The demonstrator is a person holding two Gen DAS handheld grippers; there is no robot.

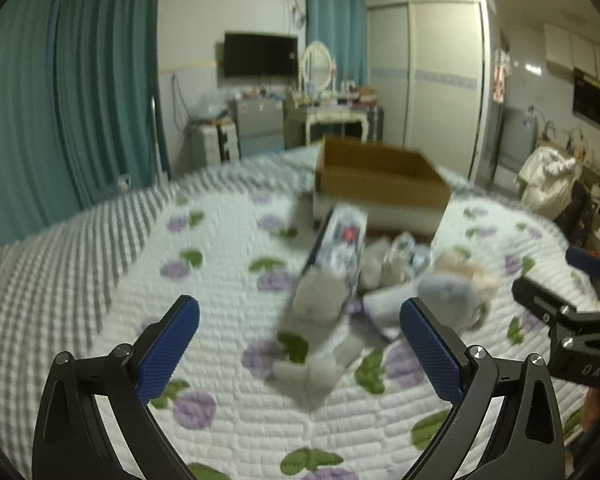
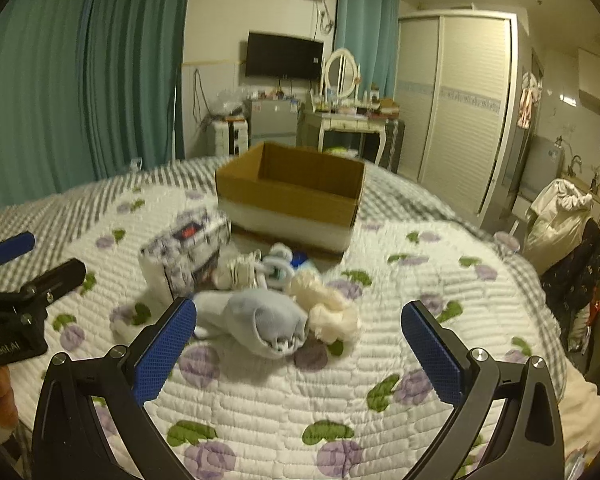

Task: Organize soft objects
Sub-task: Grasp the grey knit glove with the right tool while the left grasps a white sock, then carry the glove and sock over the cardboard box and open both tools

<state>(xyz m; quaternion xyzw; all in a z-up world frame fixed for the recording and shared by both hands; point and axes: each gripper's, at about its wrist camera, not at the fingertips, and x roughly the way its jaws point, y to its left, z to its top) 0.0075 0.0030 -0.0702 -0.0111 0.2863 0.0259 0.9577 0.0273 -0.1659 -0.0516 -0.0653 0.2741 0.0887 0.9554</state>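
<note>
A pile of soft things lies on the flowered quilt (image 1: 228, 264) in front of an open cardboard box (image 1: 380, 178) (image 2: 292, 196). In the left wrist view a grey plush (image 1: 316, 320) lies between and just beyond my open left gripper (image 1: 300, 316). In the right wrist view a light blue sock-like bundle (image 2: 268, 324) and a cream plush (image 2: 328, 308) lie just ahead of my open right gripper (image 2: 300, 316). A patterned white package (image 2: 184, 248) (image 1: 340, 244) lies beside them. Both grippers are empty.
The bed's striped edge (image 1: 80, 240) falls away to the left near teal curtains (image 1: 80, 100). A dresser with a mirror (image 2: 340, 120), a TV and a wardrobe (image 2: 460, 112) stand behind. A chair with clothes (image 2: 560, 216) stands at the right.
</note>
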